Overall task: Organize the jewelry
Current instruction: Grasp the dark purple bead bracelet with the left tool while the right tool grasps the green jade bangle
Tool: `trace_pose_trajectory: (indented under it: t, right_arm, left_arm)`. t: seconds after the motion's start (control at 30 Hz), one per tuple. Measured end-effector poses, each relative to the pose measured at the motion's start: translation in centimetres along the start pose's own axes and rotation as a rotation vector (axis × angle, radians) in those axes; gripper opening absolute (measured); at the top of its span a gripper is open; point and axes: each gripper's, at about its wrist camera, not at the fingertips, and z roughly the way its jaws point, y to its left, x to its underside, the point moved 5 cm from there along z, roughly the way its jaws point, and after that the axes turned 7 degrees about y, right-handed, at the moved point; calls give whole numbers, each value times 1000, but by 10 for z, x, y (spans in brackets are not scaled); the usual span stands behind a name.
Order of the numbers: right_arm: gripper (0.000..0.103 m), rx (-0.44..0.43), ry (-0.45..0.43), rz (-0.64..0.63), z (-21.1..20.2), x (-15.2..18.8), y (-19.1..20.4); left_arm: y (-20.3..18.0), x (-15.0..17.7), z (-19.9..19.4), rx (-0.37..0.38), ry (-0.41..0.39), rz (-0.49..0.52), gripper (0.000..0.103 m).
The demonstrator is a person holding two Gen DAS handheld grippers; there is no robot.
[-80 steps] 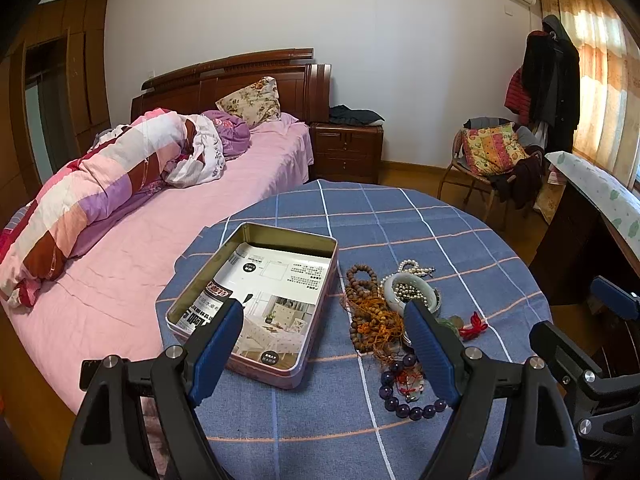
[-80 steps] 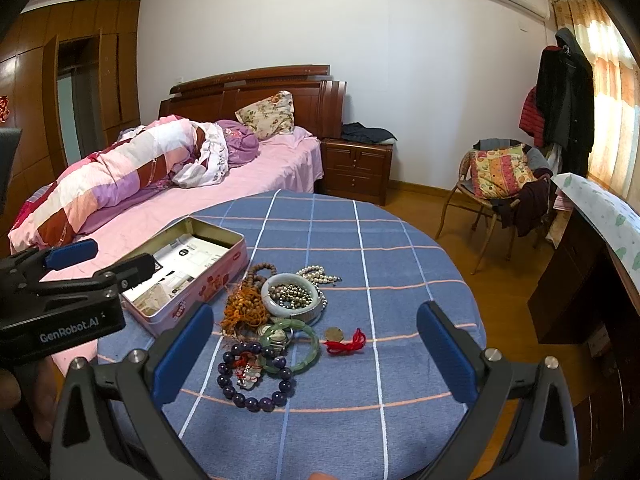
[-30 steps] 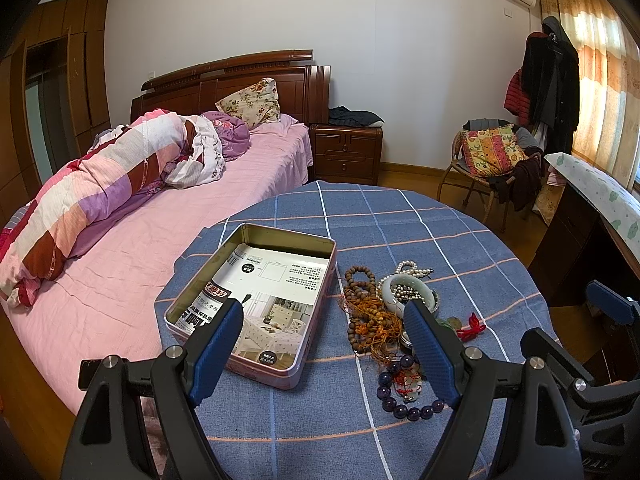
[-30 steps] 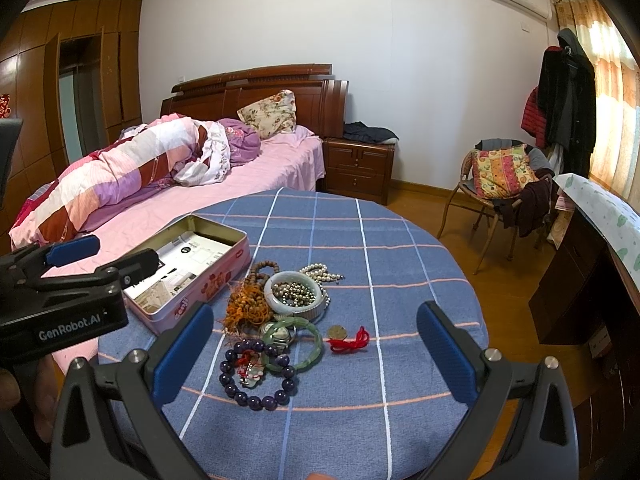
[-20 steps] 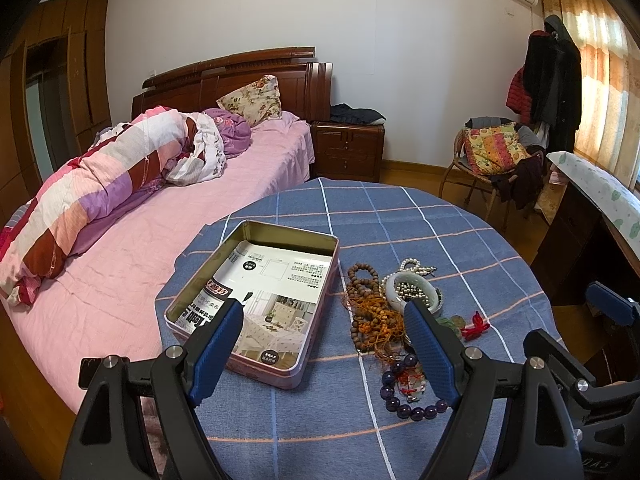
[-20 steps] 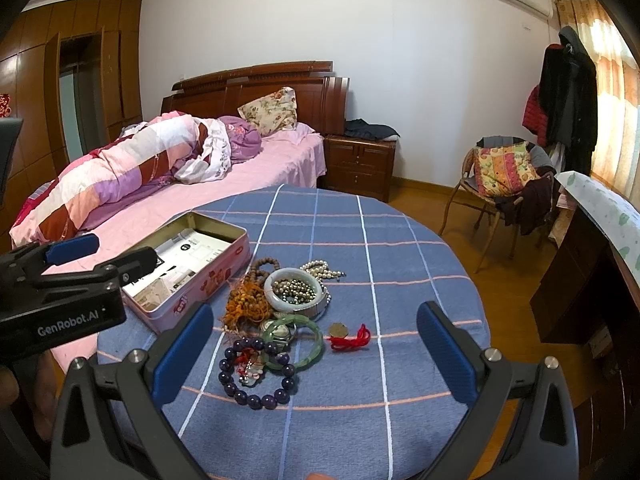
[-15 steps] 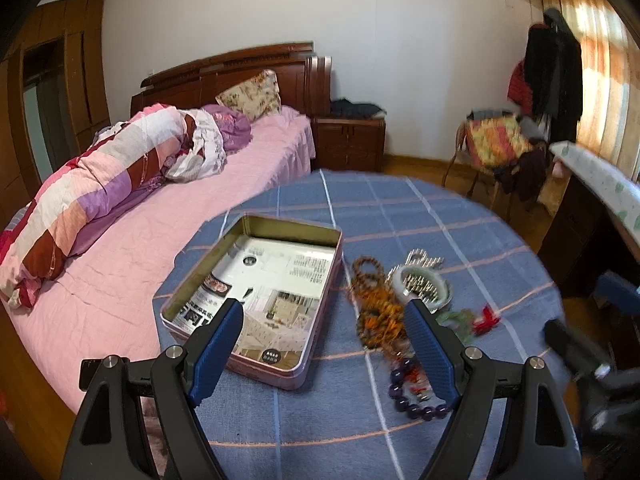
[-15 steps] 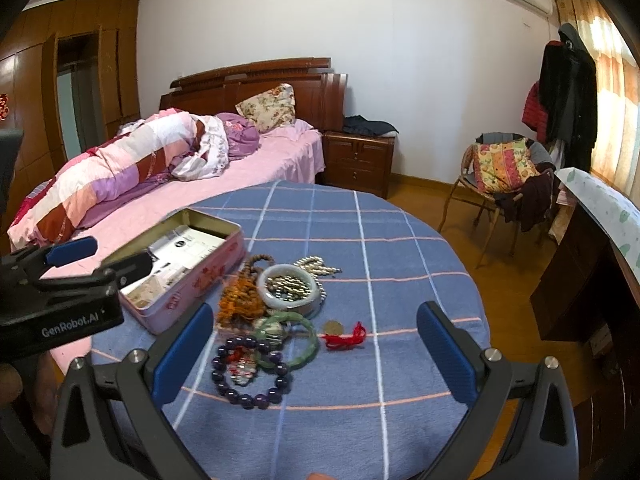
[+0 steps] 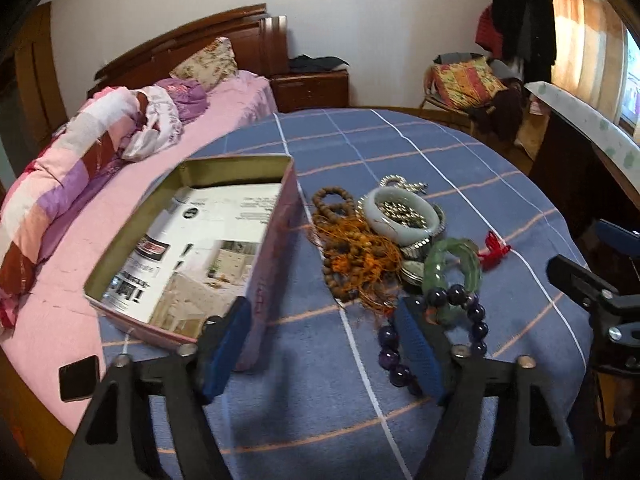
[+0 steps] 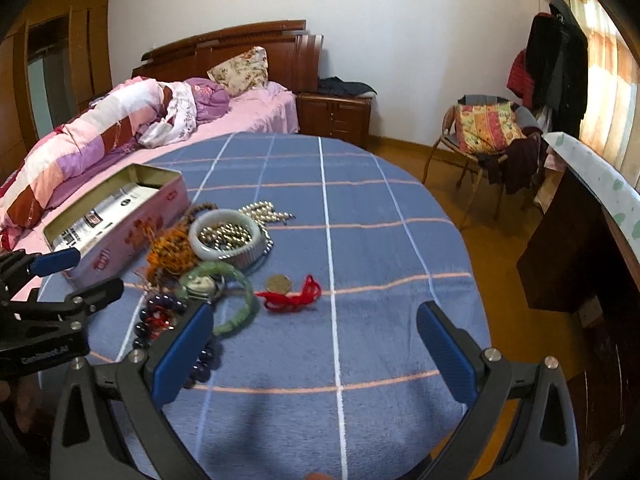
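Note:
An open pink tin box [image 9: 276, 248] [image 10: 132, 224] lined with printed paper stands on the blue checked tablecloth [image 9: 360, 152]. To its right lies a jewelry pile: brown wooden beads with orange tassels [image 9: 356, 252], a white bangle [image 9: 400, 216] [image 10: 224, 236] around pearl beads, a green jade bangle [image 9: 452, 264] [image 10: 236, 296], dark purple beads [image 9: 472, 312] [image 10: 160, 312] and a red cord charm [image 9: 496, 246] [image 10: 296, 298] with a coin [image 10: 279, 283]. My left gripper [image 9: 324, 344] is open and empty, low between the box and the purple beads. My right gripper [image 10: 316, 356] is open and empty, just before the red charm.
A bed with a pink striped quilt [image 10: 100, 136] lies left of the table. A nightstand [image 10: 334, 114] stands behind. A chair with a patterned cushion [image 10: 488, 124] and a dark cabinet [image 10: 580, 248] are at the right, beyond the table's edge.
Both grippers have dropped closer to the table and moved forward toward the jewelry pile. The left gripper's jaws have narrowed somewhat. Nothing on the table has moved.

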Motion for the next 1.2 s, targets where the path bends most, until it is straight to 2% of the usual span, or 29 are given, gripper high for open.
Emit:
trace_pose_trajectory:
  t: [0.57, 0.73, 0.8, 0.87, 0.9, 1.03, 1.2]
  right_arm:
    - [103, -4, 12, -40, 6, 3, 14]
    - [103, -3, 12, -46, 6, 4, 17]
    - [103, -2, 12, -49, 6, 5, 18]
    - [103, -1, 13, -52, 7, 5, 18]
    - [103, 0, 14, -53, 7, 5, 19]
    - [103, 3, 10, -51, 7, 5, 18]
    - [103, 8, 8, -36, 8, 3, 10]
  left_arm:
    - [-16, 13, 23, 63, 106, 38, 60]
    - [-17, 17, 34, 89, 144, 36, 44]
    - [-20, 18, 36, 108, 151, 46, 34]
    - [-25, 18, 35, 140, 146, 61, 17]
    - [-25, 19, 35, 161, 148, 63, 14]
    - [-18, 17, 29, 204, 127, 20, 14]
    - [-19, 6, -3, 228, 27, 24, 13]
